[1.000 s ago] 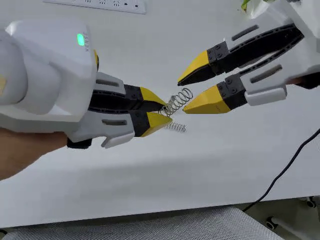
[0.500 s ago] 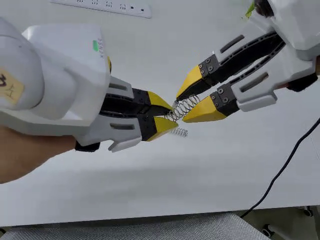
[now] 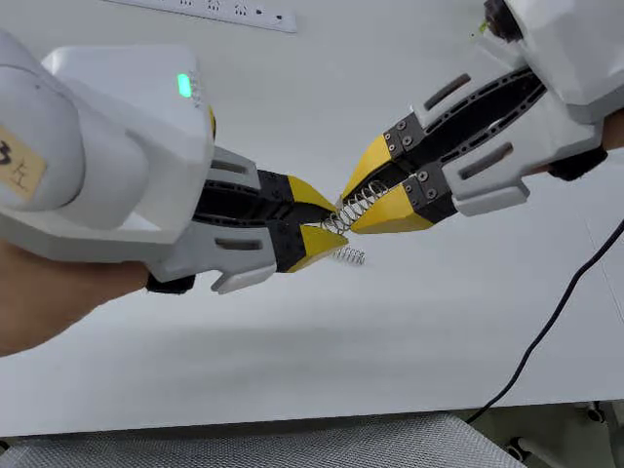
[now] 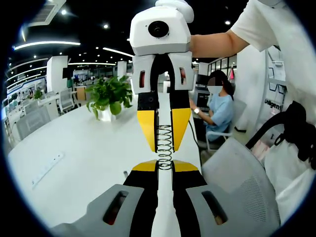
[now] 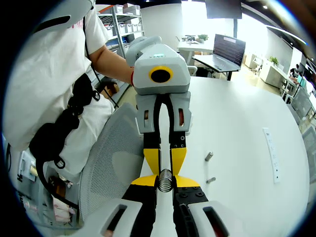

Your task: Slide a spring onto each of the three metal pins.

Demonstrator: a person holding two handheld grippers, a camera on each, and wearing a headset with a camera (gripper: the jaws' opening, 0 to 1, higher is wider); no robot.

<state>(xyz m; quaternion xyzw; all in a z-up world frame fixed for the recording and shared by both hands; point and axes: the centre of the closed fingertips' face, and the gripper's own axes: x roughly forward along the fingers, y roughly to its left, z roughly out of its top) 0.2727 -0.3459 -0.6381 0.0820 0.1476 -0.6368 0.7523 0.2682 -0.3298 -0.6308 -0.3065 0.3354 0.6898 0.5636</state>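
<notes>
1. Between the two pairs of tongs, a little above the white worktop (image 3: 409, 322), one spring (image 3: 359, 202) is held in the air and joins them tip to tip.
2. The left tongs (image 3: 340, 222) reach in from the person's left; their yellow tips stand narrow and pinch one end of this spring.
3. The right tongs (image 3: 348, 212) come down from the person's right side, facing the left ones; their jaws are narrow too and press the spring from two sides, further along its coils.
4. Seen from the left gripper view, the spring runs straight from the left tips into the gap of the right tips; from the right gripper view it shows end-on, as a ring between the right tips.
5. Just below the left tips a second spring (image 3: 348, 255) lies flat on the worktop, and neither tongs touch it.
6. Beside the left tongs, in the right gripper view, a metal pin (image 5: 209, 156) and a second pin (image 5: 211, 180) rest on the worktop, near each other but apart; if they stand or lie I cannot tell.
7. Well behind both tongs a white power strip (image 3: 224, 12) lies on the worktop, a black cable (image 3: 556, 322) crosses the worktop's edge on the side of the right tongs, and a mesh chair (image 3: 292, 444) stands at the near edge.
</notes>
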